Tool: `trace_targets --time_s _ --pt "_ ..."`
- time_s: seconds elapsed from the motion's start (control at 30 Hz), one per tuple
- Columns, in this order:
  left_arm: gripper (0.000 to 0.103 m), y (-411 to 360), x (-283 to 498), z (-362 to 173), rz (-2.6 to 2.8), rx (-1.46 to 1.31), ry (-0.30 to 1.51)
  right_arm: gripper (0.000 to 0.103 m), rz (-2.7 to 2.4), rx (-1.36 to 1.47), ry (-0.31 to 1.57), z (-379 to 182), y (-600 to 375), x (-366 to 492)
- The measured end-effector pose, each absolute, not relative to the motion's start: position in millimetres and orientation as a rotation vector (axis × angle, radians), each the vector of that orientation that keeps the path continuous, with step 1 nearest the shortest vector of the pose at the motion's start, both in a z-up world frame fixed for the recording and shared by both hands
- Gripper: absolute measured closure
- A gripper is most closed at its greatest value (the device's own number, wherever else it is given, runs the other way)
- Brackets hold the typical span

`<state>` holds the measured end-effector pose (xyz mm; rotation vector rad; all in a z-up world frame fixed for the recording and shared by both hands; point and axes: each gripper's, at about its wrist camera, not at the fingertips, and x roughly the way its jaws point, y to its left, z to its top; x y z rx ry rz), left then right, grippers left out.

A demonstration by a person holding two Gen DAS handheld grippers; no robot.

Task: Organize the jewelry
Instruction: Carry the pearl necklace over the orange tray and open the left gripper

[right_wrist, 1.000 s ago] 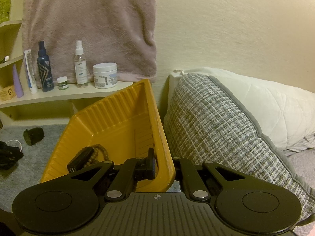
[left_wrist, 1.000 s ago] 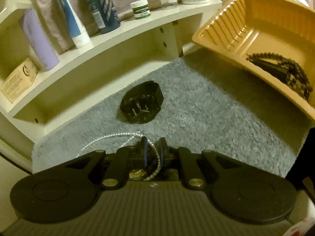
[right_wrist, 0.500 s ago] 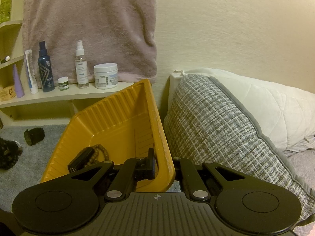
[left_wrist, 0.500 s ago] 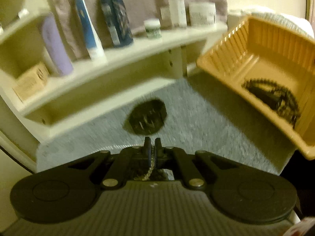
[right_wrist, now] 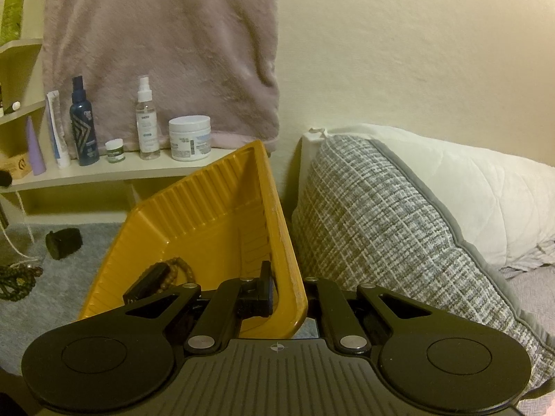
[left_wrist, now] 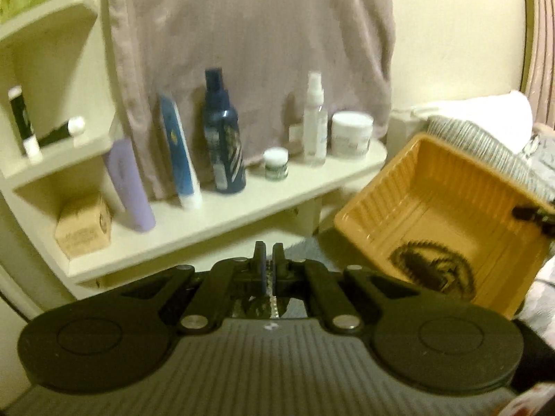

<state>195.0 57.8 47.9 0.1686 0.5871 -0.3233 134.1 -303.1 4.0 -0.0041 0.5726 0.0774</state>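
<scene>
My left gripper is shut on a white bead necklace, whose strand shows just behind the fingertips. In the right wrist view that necklace hangs at the far left, with a dark beaded cluster at its lower end on the rug. My right gripper is shut on the near rim of a yellow ribbed tray, holding it tilted. Brown beads and a black piece lie inside. The left wrist view shows the tray at right with those beads.
A black watch-like piece sits on the grey rug. A cream shelf carries bottles, tubes and jars under a hanging mauve towel. A woven grey cushion and a white pillow lie right of the tray.
My left gripper closed on the white necklace and rose with it; its view swung up from the rug to the shelf and towel. The right gripper and tray kept still.
</scene>
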Motion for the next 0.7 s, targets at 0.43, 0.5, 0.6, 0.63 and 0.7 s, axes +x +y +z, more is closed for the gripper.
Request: trace_targets --time_s 0.43,0.5,0.6,0.63,0.7 --pt "0.101 0.0 193.8 93.8 -0.498 0.154 0.502 0.097 0.086 0.004 0.565 6.0 -302.9 132.7" --pt "0.101 -13.4 193.4 100.5 -0.533 0.151 0.486 0.097 0.086 0.006 0.564 5.7 -302.8 133.1" --pt "0.101 -34.0 193.5 111.2 -0.591 0.140 0.461 0.097 0.086 0.009 0.564 5.7 -303.2 133.0" --pt "0.101 -41.1 193.6 113.7 -0.609 0.139 0.456 0.097 0.087 0.010 0.564 5.7 -303.1 133.3" --pt "0.101 -55.6 194.0 117.1 -0.642 0.141 0.447 0.097 0.087 0.011 0.563 5.9 -302.9 133.1"
